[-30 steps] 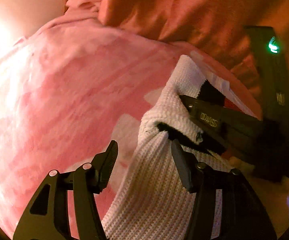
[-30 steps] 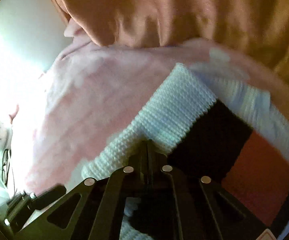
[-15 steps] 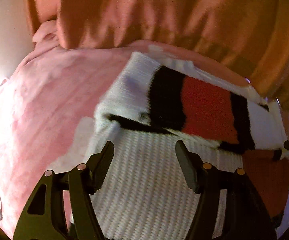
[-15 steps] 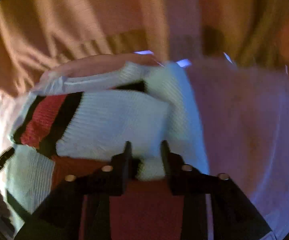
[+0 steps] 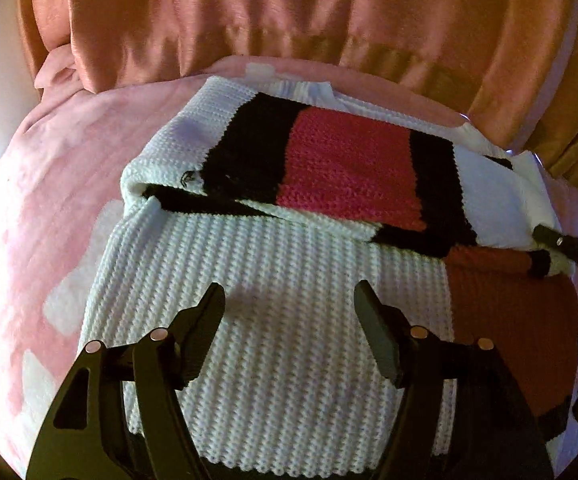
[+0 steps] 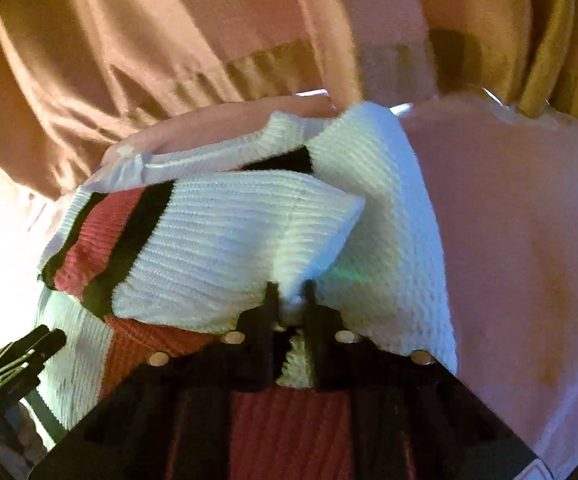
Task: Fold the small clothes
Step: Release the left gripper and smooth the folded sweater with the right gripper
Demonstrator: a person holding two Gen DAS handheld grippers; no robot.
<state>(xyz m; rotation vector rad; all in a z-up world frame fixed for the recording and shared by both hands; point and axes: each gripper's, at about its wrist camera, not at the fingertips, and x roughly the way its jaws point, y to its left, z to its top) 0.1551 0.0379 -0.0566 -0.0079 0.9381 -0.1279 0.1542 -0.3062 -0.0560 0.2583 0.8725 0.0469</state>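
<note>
A small knit sweater, white with black and red blocks, lies on a pink blanket. Its upper part is folded down over the white body. My left gripper is open and empty, hovering just above the white lower part. My right gripper is shut on a white fold of the sweater, holding it raised over the red panel. The right gripper's finger shows at the right edge of the left wrist view. The left gripper shows at the lower left of the right wrist view.
Orange-brown fabric bunches up along the far edge of the blanket, also seen in the right wrist view. Bright light washes out the left side. The pink blanket spreads to the right of the sweater.
The right gripper closed on the white fold and carried it over the sweater. The left gripper drew back a little and stayed open; the sweater now lies folded across.
</note>
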